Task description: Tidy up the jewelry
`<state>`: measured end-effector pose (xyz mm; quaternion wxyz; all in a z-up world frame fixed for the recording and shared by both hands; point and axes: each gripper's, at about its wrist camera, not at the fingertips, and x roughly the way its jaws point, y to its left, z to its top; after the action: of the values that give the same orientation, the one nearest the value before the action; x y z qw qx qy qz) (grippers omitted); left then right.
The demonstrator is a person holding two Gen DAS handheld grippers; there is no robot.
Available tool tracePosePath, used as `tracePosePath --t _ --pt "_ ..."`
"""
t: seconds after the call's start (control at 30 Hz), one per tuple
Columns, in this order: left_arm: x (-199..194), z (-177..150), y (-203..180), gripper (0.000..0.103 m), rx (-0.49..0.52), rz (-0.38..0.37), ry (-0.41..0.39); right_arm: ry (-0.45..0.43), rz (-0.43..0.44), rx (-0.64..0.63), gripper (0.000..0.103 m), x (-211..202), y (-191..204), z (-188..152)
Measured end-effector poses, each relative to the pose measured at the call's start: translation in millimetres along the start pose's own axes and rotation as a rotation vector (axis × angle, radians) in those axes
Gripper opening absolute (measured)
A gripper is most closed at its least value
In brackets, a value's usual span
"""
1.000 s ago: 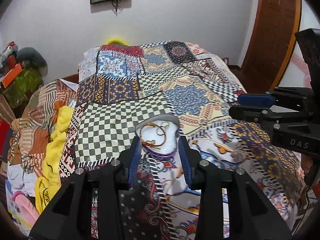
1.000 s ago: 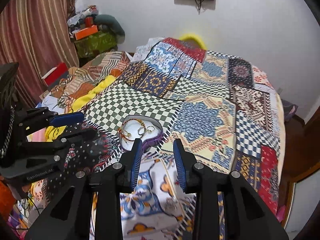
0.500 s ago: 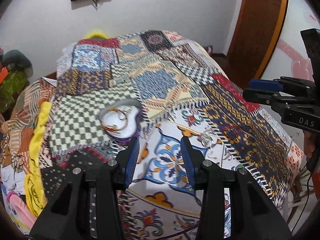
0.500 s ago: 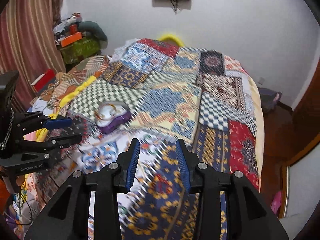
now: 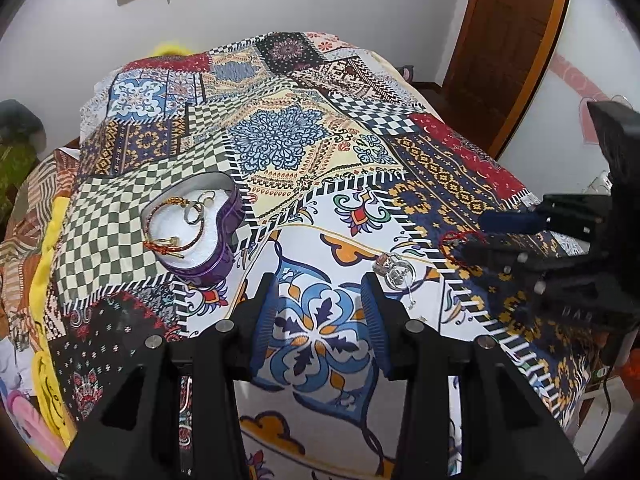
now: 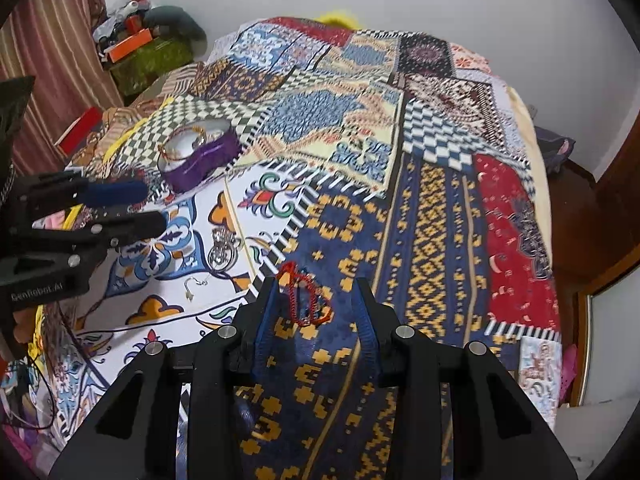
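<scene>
Right now the red bracelet (image 6: 306,298) lies flat on the navy-and-gold patch of the quilt (image 6: 432,216), and in the right wrist view it sits directly between the spread fingers of the right gripper (image 6: 316,312), crowding the 9 o'clock finger and leaving a gap toward the 3 o'clock one. Its loop is squashed into a narrow oval whose long axis runs from about 11 o'clock to 5 o'clock, nearly along the fingers, so a squeeze would likely meet it across its short width. The jaws stand wide apart and hold nothing; whether the tips touch the cloth I cannot tell. The left gripper (image 5: 320,320) is also wide open and empty, hovering over the white floral patch, with the silver ring jewelry (image 5: 394,270) just off its 1 o'clock fingertip. From the left view the red bracelet (image 5: 460,242) lies well out at 2 o'clock under the other tool, so the right hand is plainly the nearer. The purple heart-shaped box (image 5: 200,226), already holding bangles and rings on its white lining, sits at 10 o'clock from both tools, well apart from the bracelet, and is probably where it should go.
</scene>
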<state>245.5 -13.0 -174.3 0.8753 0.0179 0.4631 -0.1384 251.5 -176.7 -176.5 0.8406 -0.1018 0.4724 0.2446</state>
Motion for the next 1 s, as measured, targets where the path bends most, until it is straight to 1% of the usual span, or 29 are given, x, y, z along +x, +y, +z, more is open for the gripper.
tracePosePath --t 0.2,0.27,0.3,0.33,0.4,0.47,0.57,0.73,0.8,0.83,1.0 --pt "15.4 4.9 1.3 0.04 -0.007 -0.044 0.024 0.011 0.03 0.008 0.034 8.6 -3.8 -7.9" --pt "18.7 6.6 -1.4 0.033 0.0 -0.067 0.03 0.008 0.049 0.023 0.034 8.7 -6.8 -7.9" --pt "20.1 7.6 -3.2 0.031 0.005 -0.078 0.032 0.004 0.054 0.026 0.033 9.0 -7.3 -8.7" --pt "21.4 8.7 -5.2 0.029 0.01 -0.085 0.033 -0.002 0.058 0.024 0.032 9.1 -7.6 -9.7" --pt "24.5 10.4 -9.4 0.029 0.018 -0.093 0.032 -0.009 0.065 0.021 0.026 9.4 -6.9 -10.7" --pt "27.0 11.9 -12.9 0.028 0.023 -0.102 0.036 -0.015 0.072 0.02 0.017 9.4 -6.5 -10.6" --pt "29.4 14.1 -17.0 0.028 0.024 -0.11 0.037 -0.023 0.069 0.013 0.011 9.1 -4.1 -11.2" --pt "34.6 16.7 -20.7 0.027 0.023 -0.118 0.049 -0.035 0.065 0.003 0.007 8.1 -1.3 -11.9" --pt "37.8 17.5 -21.7 0.02 0.024 -0.131 0.056 -0.04 0.062 0.0 0.007 7.3 -0.4 -12.6" --pt "38.7 17.7 -22.0 0.013 0.023 -0.137 0.057 -0.042 0.062 0.0 0.007 6.9 -0.3 -12.9" --pt "34.9 16.7 -21.5 0.012 0.017 -0.135 0.04 -0.056 0.064 0.011 0.007 3.9 -1.4 -13.5"
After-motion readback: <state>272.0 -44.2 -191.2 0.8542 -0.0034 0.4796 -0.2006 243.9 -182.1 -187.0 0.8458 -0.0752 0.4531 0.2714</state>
